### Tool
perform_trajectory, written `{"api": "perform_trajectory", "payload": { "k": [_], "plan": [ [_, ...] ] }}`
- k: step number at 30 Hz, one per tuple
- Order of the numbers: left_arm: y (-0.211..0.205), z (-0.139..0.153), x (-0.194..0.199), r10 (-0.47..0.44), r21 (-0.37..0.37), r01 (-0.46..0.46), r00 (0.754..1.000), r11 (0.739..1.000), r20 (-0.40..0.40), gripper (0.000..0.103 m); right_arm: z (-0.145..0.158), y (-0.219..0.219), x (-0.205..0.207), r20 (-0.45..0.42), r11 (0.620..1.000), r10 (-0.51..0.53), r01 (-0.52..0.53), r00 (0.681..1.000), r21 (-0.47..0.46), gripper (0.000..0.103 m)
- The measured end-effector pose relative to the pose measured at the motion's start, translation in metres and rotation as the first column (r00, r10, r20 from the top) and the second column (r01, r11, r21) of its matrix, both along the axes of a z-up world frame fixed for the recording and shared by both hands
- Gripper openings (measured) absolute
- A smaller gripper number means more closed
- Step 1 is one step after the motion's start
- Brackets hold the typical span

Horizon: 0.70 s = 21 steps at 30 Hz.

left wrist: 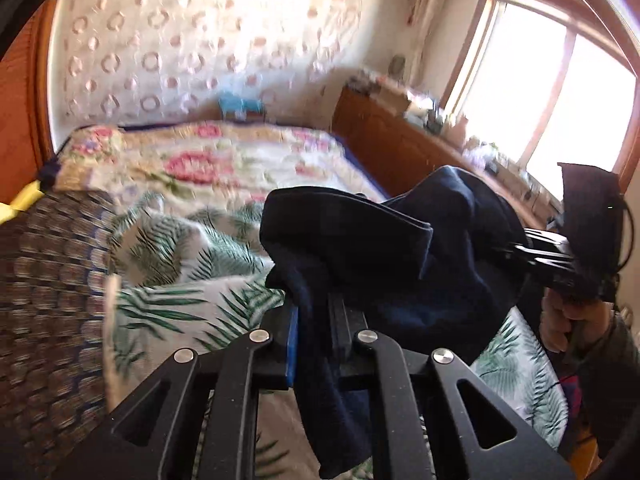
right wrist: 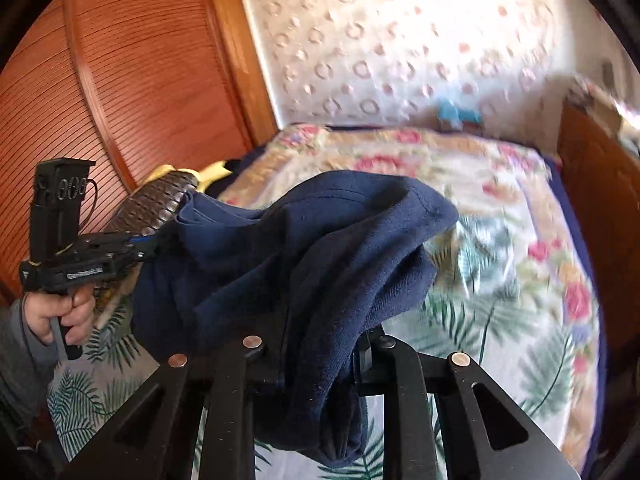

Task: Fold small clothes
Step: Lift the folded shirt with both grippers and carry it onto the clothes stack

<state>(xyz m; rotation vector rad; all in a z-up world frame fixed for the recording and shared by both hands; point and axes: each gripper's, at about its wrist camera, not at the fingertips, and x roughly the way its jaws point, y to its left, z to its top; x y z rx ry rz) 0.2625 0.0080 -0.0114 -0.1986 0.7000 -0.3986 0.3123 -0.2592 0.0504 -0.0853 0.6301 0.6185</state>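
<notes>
Navy cloth (left wrist: 384,248) hangs in the air above the bed, stretched loosely between the two grippers and sagging in soft folds. The left gripper (left wrist: 314,320) has its fingers drawn in narrow on one bunched edge of the garment, a tail of the fabric dropping down past the jaws toward the camera. The right gripper (right wrist: 320,344) is likewise pinched close on another gathered part of the same garment, with a thick fold hanging below its jaws. Each tool shows in the other's view, gripped by a hand (right wrist: 64,316) on its handle. Beneath lies a palm-leaf sheet (left wrist: 192,264), rumpled, and beyond it a floral quilt (right wrist: 460,168) reaching to the dotted wall (left wrist: 192,40). A woven brown cushion (left wrist: 44,280) sits at the left side of the bed, with something yellow (left wrist: 20,202) just behind it. A slatted wooden door (right wrist: 120,80) closes the left side; a wooden cabinet (left wrist: 392,136), its top cluttered with small items too blurred to name, runs along the right under the bright window (left wrist: 548,88). Open bedding lies ahead of both tools.
</notes>
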Motion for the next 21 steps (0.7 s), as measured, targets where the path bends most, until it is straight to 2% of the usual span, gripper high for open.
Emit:
{"api": "perform_trajectory", "payload": {
  "k": [5,9,13,17,20,21],
  "plan": [
    [0.044,0.034,-0.045,0.112,-0.012,-0.111,0.989,0.994,0.096,0.013,0.042,0.045,-0.010,0.105,0.988,0.145,-0.137,0.984,-0.075,0.022],
    [0.092,0.046,-0.090,0.254,-0.022,-0.254,0.955,0.967,0.155,0.013,0.071,0.114,-0.008,0.171,0.950,0.297,-0.272,0.939,-0.155,0.022],
    [0.133,0.035,-0.124,0.380,-0.028,-0.381,0.913,0.924,0.148,0.012,0.087,0.199,-0.004,0.187,0.890,0.440,-0.397,0.879,-0.225,0.021],
    [0.166,0.009,-0.145,0.496,-0.038,-0.495,0.863,0.868,0.094,0.012,0.080,0.289,-0.005,0.182,0.809,0.564,-0.496,0.805,-0.316,0.021],
    [0.178,-0.011,-0.156,0.560,-0.040,-0.559,0.826,0.828,0.062,0.012,0.063,0.338,-0.002,0.181,0.777,0.606,-0.528,0.775,-0.344,0.021],
    [0.178,-0.019,-0.156,0.580,-0.022,-0.579,0.813,0.815,0.049,0.012,0.056,0.349,0.002,0.175,0.779,0.603,-0.527,0.778,-0.340,0.023]
  ]
}}
